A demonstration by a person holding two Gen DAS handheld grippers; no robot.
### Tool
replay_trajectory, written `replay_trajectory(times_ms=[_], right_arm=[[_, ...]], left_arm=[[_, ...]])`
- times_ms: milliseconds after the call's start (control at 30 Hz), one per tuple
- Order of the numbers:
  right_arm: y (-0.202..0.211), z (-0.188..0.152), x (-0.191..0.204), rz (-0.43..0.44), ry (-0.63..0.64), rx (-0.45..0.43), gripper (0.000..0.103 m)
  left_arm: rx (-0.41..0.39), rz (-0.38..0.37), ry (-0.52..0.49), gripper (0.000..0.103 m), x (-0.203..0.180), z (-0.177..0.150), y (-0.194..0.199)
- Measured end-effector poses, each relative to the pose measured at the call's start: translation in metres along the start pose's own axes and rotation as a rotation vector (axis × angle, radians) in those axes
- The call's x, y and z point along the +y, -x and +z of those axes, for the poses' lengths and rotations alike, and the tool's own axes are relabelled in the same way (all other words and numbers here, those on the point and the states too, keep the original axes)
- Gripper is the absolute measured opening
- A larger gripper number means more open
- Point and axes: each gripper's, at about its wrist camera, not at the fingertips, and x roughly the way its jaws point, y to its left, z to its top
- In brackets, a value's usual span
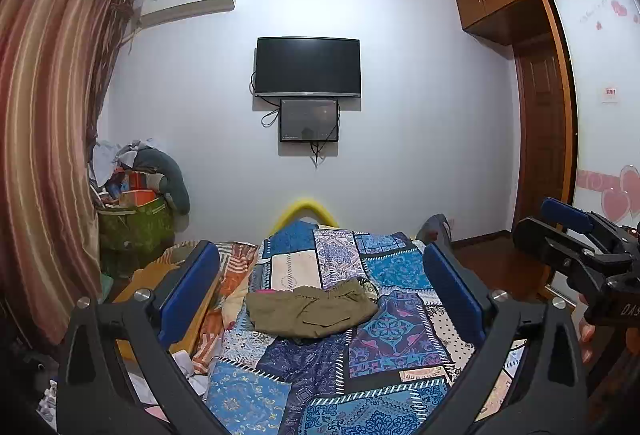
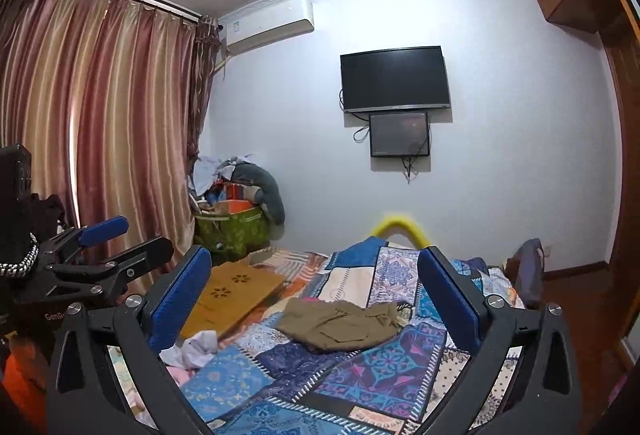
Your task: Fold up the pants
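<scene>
where they lie on the quilt (image 1: 384, 331), olive pants (image 1: 312, 311) sit crumpled.

Pants (image 1: 310, 311) lie on quilt (image 1: 400, 339), below television (image 1: 307, 66).

Olive-khaki pants (image 1: 310, 311) lie on a blue, purple and cream patchwork quilt (image 1: 384, 339); blue gripper pads (image 1: 454, 293); striped pink-gold curtains (image 2: 100, 115) left.

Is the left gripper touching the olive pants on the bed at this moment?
Apart. In the left wrist view the left gripper has its jaws wide open, raised above the quilt, and the pants lie crumpled beyond them, untouched.
</scene>
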Motion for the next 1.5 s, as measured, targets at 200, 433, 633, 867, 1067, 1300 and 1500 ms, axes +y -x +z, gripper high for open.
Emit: replay_trajectory(times_ms=[200, 433, 633, 867, 1067, 1300, 1500], right_arm=[[0.001, 0.0, -0.001, -0.001, -0.008, 0.007, 0.103], [0.001, -0.002, -0.004, -0.006, -0.019, 0.018, 0.103], [0.002, -0.001, -0.005, -0.008, -0.024, 0.021, 0.103], [0.002, -0.002, -0.006, -0.014, -0.027, 0.03, 0.103], [0.001, -0.003, -0.009, -0.019, -0.037, 0.038, 0.103], [0.002, -0.005, -0.01, -0.025, -0.037, 0.042, 0.103], [0.001, -0.007, -0.012, -0.026, -0.042, 0.047, 0.103]], left_arm=[[0.002, -0.003, 0.003, 0.103, 0.0, -0.001, -0.001], [0.006, -0.004, 0.004, 0.103, -0.001, -0.002, -0.003], [0.015, -0.016, 0.011, 0.103, -0.001, -0.004, -0.007], [0.017, -0.024, 0.005, 0.103, -0.003, -0.007, -0.008], [0.027, -0.037, 0.009, 0.103, -0.004, -0.008, -0.01], [0.032, -0.041, 0.015, 0.103, -0.004, -0.009, -0.011], [0.042, -0.045, 0.011, 0.103, -0.005, -0.01, -0.012]])
